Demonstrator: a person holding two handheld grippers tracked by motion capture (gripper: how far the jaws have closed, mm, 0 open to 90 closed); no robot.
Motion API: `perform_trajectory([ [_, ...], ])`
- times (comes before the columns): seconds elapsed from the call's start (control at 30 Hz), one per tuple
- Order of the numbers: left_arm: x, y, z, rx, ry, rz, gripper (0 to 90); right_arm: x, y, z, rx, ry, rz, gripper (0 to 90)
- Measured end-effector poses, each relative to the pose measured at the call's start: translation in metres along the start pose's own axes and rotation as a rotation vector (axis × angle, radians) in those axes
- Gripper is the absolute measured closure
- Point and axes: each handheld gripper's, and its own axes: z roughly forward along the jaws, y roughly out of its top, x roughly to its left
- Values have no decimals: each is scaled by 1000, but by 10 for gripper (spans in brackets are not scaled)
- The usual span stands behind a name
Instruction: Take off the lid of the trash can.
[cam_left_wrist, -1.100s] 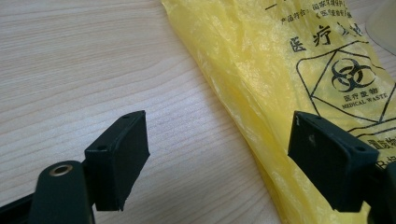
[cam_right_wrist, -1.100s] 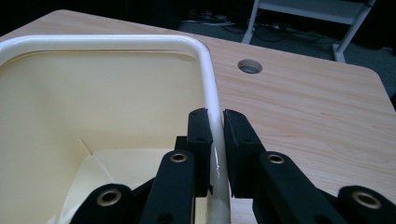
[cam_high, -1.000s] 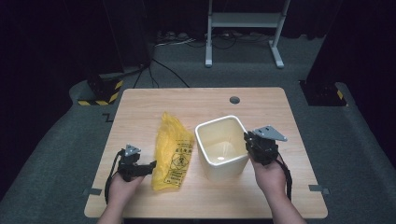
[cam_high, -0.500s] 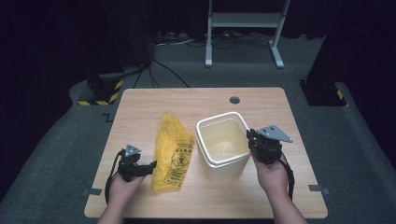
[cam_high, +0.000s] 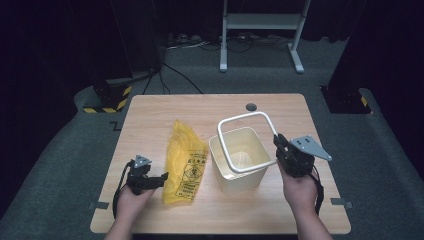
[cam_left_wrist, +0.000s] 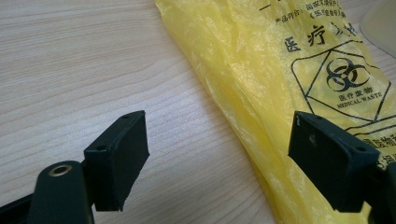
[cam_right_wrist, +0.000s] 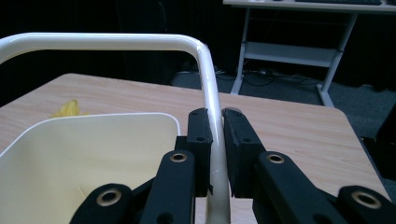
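A cream square bin (cam_high: 240, 170) stands on the wooden table (cam_high: 160, 110), right of centre. A white rim ring (cam_high: 240, 117) hangs tilted just above the bin's mouth, and my right gripper (cam_high: 279, 145) is shut on its right side. In the right gripper view the jaws pinch the ring's bar (cam_right_wrist: 116, 41) at the right gripper (cam_right_wrist: 216, 116), above the bin (cam_right_wrist: 93, 140). A yellow medical waste bag (cam_high: 186, 160) lies flat left of the bin. My left gripper (cam_high: 162, 178) rests open at the bag's lower left edge, and the bag (cam_left_wrist: 261, 70) reaches in front of the right jaw of the left gripper (cam_left_wrist: 217, 135).
A round grey grommet (cam_high: 251, 106) sits near the table's far edge. Behind the table stand a white metal frame (cam_high: 260, 30), floor cables and a yellow-black striped block (cam_high: 107, 97). Bare wood lies left of the bag and along the front edge.
The right gripper has risen and shifted slightly right, lifting the white ring off the bin's top. The left gripper and the bag have stayed where they were.
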Motion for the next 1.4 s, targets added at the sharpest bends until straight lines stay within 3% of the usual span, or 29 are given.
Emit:
perform_trajectory([
  [0.53,-1,0,0,-9,-5,9,198,-25,-4,-18,-41,-45,30,818],
  [0.9,-3,1,0,-16,-8,15,195,-50,-10,-31,-56,-99,54,818],
  [1.4,-5,1,1,-14,-12,19,195,-82,-28,-43,-19,-180,62,819],
])
